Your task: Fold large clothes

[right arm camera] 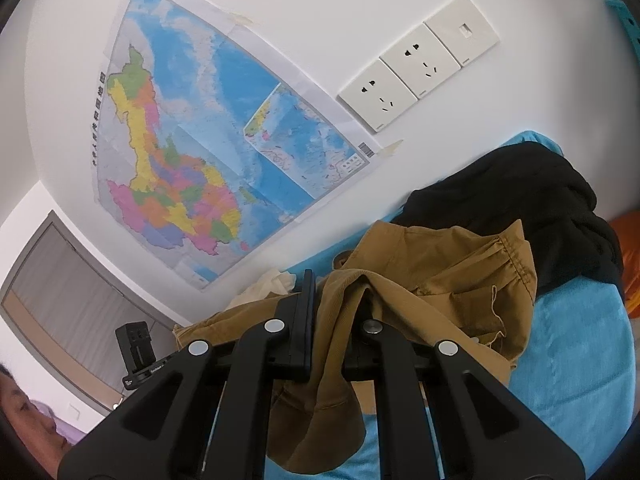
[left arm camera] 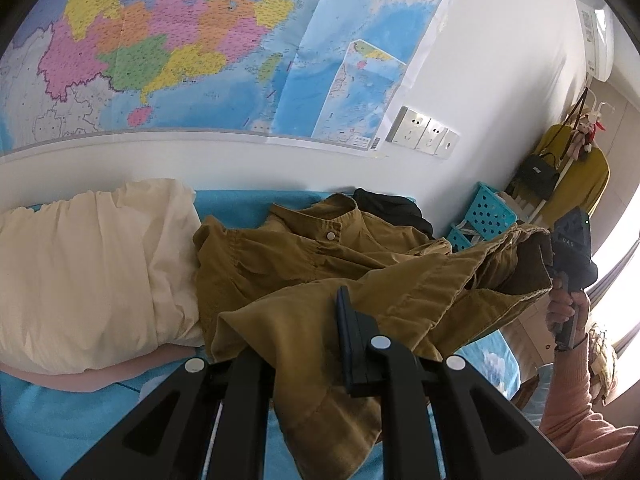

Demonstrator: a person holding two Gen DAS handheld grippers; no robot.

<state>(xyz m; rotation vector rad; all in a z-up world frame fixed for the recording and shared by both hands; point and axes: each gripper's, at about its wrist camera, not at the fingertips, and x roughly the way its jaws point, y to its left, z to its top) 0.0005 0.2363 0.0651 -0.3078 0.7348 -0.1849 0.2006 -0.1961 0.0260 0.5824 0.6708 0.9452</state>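
I have both grippers, left gripper (left arm camera: 316,344) and right gripper (right arm camera: 336,320), clamped on the mustard-brown corduroy shirt (left arm camera: 320,256) beside the cream pillow (left arm camera: 88,268).

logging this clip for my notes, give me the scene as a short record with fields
surface: bed with blue sheet
garment: mustard-brown shirt, crumpled, part lifted off the bed
left gripper: shut on the shirt's lower edge
right gripper: shut on another shirt edge, cloth hanging between its fingers
beside shirt: cream pillow to its left, black garment behind it
wall: map, sockets
fold state: not folded yet
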